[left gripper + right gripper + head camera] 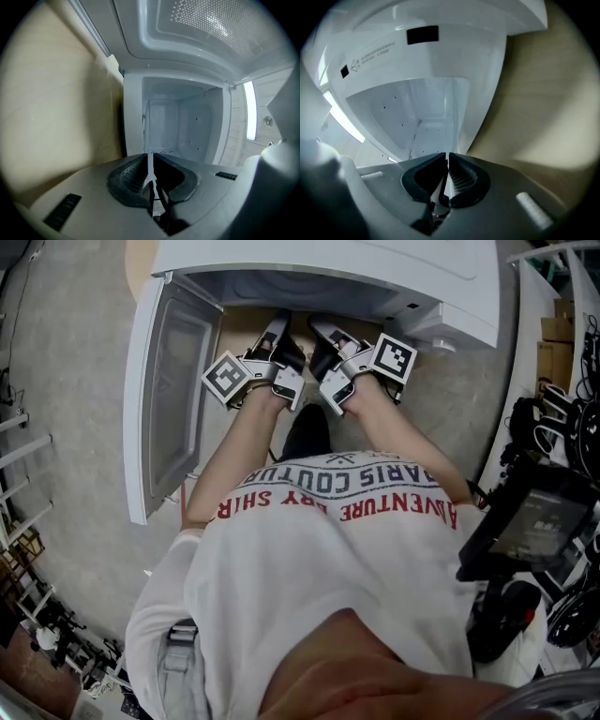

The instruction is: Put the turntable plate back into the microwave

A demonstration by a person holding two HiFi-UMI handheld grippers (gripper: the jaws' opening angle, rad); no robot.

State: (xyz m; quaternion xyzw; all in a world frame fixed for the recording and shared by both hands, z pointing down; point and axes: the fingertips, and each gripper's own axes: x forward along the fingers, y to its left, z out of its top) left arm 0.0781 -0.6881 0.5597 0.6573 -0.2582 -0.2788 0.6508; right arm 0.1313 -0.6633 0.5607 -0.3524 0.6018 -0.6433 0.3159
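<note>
The glass turntable plate [149,140] shows edge-on as a thin clear strip running up from between the left jaws, in front of the microwave cavity [180,126]. My left gripper [151,180] is shut on its rim. In the right gripper view the same plate [451,131] rises as a faint pale band, and my right gripper [446,164] is shut on it. From the head view, the left gripper [279,332] and right gripper [321,332] sit side by side at the mouth of the white microwave [375,277]. Its door [173,390] hangs open at the left.
The microwave stands on a pale wooden top [246,320]. Black equipment and cables [548,512] crowd the right side, and a white rack [19,474] stands at the far left. Grey floor [75,352] lies beside the open door.
</note>
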